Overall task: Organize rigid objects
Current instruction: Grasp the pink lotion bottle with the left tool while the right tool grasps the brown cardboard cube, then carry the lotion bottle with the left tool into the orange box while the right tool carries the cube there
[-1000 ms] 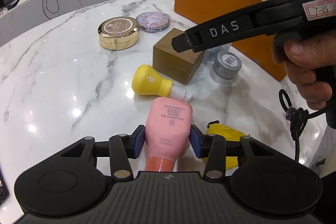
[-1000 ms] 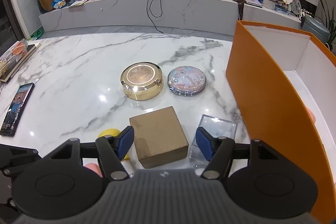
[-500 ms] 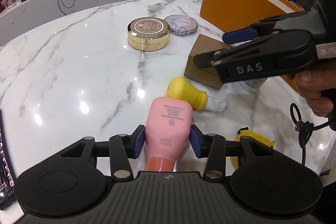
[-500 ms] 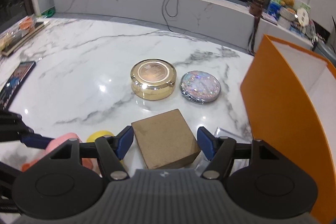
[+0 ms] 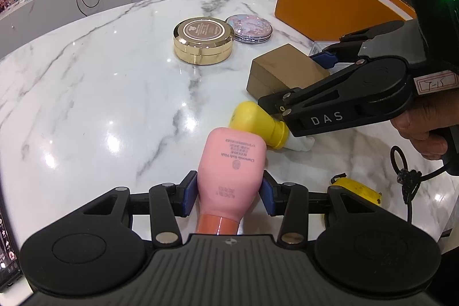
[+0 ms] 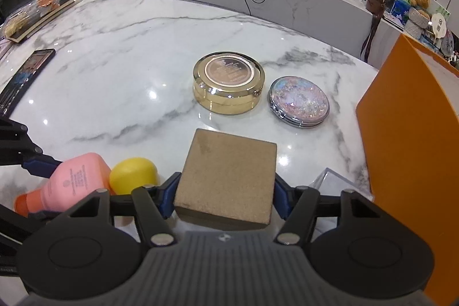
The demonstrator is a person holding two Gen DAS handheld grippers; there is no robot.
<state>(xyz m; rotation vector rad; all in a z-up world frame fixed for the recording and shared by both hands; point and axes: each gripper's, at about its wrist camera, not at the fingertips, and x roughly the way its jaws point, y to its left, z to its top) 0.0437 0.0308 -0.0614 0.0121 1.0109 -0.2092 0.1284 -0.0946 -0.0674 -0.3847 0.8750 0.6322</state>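
My left gripper [image 5: 229,192] is shut on a pink body-wash bottle [image 5: 231,162], orange cap toward me; the bottle also shows in the right wrist view [image 6: 71,182]. A yellow bulb-shaped bottle [image 5: 255,124] lies just beyond it, touching. My right gripper [image 6: 225,192] has its blue pads on both sides of a brown square box [image 6: 228,177], closed against it; the box rests on the marble table [image 5: 86,105]. A gold round tin [image 6: 229,86] and a glittery round compact [image 6: 298,102] lie farther back. An orange box [image 6: 410,134] stands at the right.
A yellow tape measure [image 5: 357,189] lies at my right near the table edge. A clear plastic case [image 6: 338,181] sits between the brown box and the orange box. A phone [image 6: 25,76] lies at the far left.
The right gripper has dropped lower and closed in around the brown box until its pads meet the sides. The left gripper still holds the pink bottle and has swung leftward.
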